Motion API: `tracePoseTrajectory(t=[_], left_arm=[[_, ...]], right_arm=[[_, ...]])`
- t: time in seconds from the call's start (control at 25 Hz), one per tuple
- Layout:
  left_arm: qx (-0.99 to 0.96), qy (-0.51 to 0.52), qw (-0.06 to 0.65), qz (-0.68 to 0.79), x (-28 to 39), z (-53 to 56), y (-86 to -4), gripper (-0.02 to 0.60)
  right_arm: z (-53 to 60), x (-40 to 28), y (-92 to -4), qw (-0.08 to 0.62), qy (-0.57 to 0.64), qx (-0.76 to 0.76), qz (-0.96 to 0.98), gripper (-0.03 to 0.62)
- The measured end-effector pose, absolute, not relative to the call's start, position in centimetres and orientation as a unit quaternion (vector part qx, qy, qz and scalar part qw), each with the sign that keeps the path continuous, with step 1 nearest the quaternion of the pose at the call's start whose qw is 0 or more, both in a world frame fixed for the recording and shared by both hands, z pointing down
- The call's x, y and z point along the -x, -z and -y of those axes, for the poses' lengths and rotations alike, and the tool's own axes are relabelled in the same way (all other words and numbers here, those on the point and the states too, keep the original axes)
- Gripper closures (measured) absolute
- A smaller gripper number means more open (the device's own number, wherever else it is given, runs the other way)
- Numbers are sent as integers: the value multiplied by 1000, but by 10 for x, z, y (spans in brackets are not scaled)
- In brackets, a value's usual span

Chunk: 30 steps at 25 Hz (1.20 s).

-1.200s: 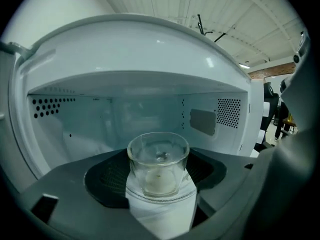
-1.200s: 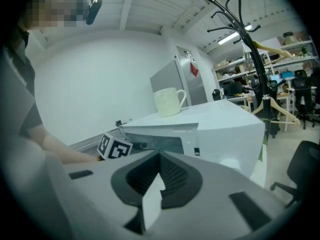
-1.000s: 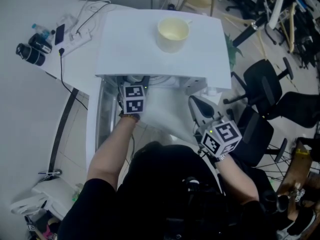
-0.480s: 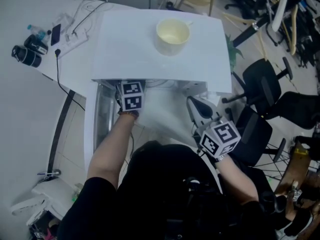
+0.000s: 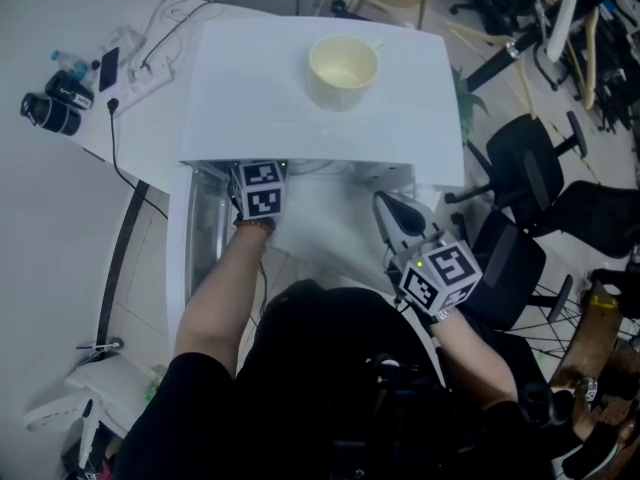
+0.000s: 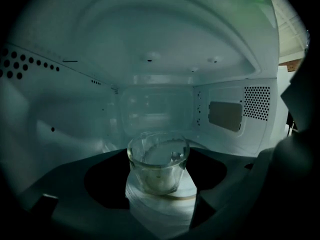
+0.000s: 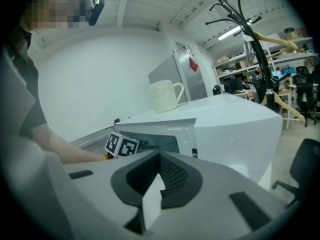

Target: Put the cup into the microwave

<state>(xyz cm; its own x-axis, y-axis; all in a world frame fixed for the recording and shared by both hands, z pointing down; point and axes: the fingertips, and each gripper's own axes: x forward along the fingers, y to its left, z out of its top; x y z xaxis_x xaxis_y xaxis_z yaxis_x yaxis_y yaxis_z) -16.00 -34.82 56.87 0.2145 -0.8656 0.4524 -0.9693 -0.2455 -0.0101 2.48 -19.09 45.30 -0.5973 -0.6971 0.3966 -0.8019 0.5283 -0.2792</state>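
A clear glass cup (image 6: pixel 158 161) stands upright inside the white microwave (image 5: pixel 320 98), low over its floor. My left gripper (image 6: pixel 159 170) is shut on the cup, one dark jaw on each side. In the head view only its marker cube (image 5: pixel 262 190) shows at the oven's mouth; the fingertips are hidden under the oven's top. My right gripper (image 5: pixel 398 218) hangs outside, in front of the microwave (image 7: pixel 235 129) to the right, shut with nothing in it (image 7: pixel 159 164).
A cream mug (image 5: pixel 343 66) sits on the microwave's top. The open door (image 5: pixel 205 233) stands at the left. A power strip with cables (image 5: pixel 140 73) and a black object (image 5: pixel 50 113) lie on the table at far left. Office chairs (image 5: pixel 540 168) crowd the right.
My left gripper has gone a little deeper into the microwave with the cup. The right gripper has stayed where it was.
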Motion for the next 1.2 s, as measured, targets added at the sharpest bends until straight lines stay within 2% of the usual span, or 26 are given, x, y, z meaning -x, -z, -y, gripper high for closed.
tracePoseTrajectory(t=[1.2], left_arm=[[-762,-199,122,604,162,339,-570,221]], right_arm=[[183,-24,-450,119,-215,-432,868,577]])
